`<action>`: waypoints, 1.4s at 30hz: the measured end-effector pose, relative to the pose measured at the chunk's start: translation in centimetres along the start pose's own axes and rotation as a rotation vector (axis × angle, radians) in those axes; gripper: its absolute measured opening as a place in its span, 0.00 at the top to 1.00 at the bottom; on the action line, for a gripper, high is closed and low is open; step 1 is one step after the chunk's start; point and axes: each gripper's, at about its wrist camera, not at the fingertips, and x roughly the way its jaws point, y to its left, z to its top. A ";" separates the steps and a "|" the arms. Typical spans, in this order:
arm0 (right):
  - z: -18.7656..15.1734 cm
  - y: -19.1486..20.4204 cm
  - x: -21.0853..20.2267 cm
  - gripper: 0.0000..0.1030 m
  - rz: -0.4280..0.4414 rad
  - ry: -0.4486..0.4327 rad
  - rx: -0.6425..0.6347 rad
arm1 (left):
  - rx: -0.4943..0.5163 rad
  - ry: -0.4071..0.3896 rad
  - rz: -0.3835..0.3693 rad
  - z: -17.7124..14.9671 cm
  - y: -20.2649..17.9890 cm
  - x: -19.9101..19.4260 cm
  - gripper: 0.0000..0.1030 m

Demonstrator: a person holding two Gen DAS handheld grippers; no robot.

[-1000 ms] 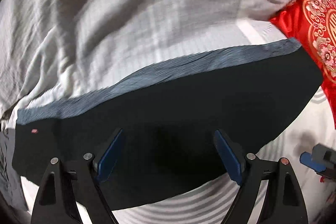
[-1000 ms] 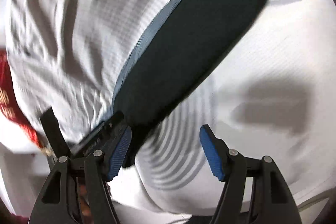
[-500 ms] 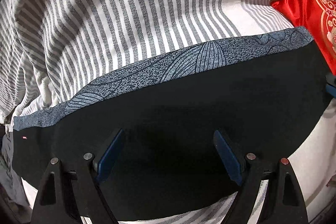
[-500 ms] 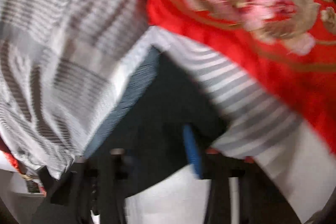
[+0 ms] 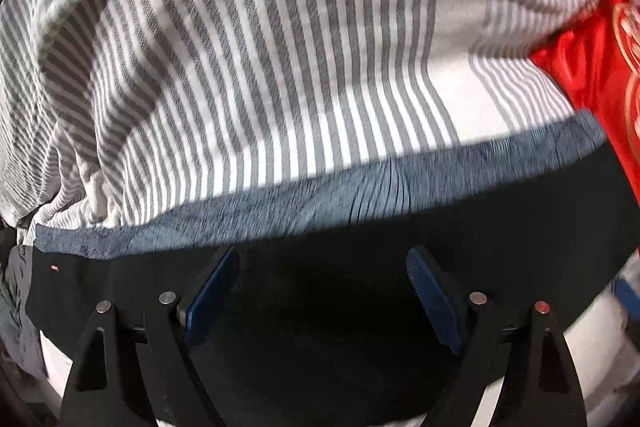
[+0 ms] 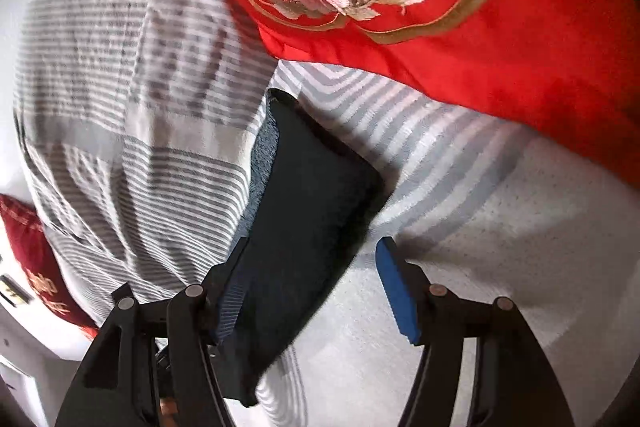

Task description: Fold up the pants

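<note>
Step judged: late fold, tidying. Left hand-held gripper (image 5: pixel 320 291) spread wide above pants (image 5: pixel 328 327), nothing pinched. Right hand-held gripper (image 6: pixel 316 291) opening, pants end between jaws, unpinched. Next: regrip edge, square up. Pants: dark, flat strip, blue-grey band, on striped bed sheet (image 5: pixel 260 67); red cushion (image 6: pixel 480 47) beyond.

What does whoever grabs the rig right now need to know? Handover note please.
Left gripper: open, above the folded black pants, nothing held.
Right gripper: jaws opening, pants end between them, pads not pressing.
Pants lie as a folded strip on the striped bedding, blue-grey patterned band showing along one edge, red embroidered cushion beside.
Done: long folds.
Left: probably a final fold across, then tidying.
</note>
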 end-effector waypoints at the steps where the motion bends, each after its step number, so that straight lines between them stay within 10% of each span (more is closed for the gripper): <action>1: 0.1 0.0 0.0 0.35 0.003 -0.002 -0.003 | -0.009 -0.004 0.009 0.5 -0.1 0.2 0.16; 32: 2.3 0.9 4.2 0.37 0.124 0.020 0.007 | -0.180 -0.043 0.269 0.2 1.9 0.8 0.12; 34: 2.4 0.9 4.6 0.45 0.108 0.037 0.017 | -0.199 0.016 0.255 0.0 2.5 2.6 0.12; 37: 2.4 0.2 5.5 0.84 0.123 0.088 0.073 | -0.156 -0.062 0.287 -0.5 1.9 3.1 0.11; 42: 2.0 0.7 4.6 0.85 0.236 0.086 0.124 | -0.130 -0.100 0.300 -0.5 1.4 2.9 0.11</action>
